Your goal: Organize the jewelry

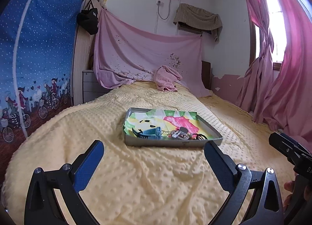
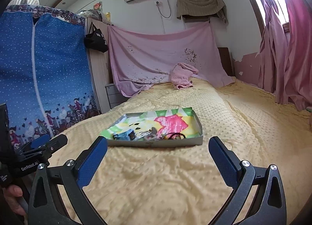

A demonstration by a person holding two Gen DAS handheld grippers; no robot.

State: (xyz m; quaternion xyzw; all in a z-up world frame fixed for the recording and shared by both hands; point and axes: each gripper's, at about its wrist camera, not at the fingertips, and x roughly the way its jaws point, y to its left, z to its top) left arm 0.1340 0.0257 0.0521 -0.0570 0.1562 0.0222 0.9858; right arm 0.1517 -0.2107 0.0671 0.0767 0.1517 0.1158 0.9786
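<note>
Tray (image 1: 171,143): grey, shallow, on yellow bed (image 1: 136,182); colourful lining.
Contents: jewelry pile (image 1: 175,134), near edge.
Left gripper (image 1: 154,152): fingers apart, empty.
Right gripper (image 2: 158,148): fingers apart, empty.

My fingers (image 1: 91,163) wear blue pads on black arms. The bedspread (image 1: 156,182) is pale yellow, dotted. At its middle the grey tray (image 1: 165,143) holds a green, yellow and pink patterned cloth (image 1: 175,120). Curtains (image 1: 288,68) pink; wardrobe cover (image 1: 39,39) blue, white-spotted.

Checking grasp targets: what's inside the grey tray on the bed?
The grey tray holds a colourful printed cloth as lining, with a jewelry pile along the near edge: blue piece, beads, black loops. The cloth hides the tray floor.
</note>
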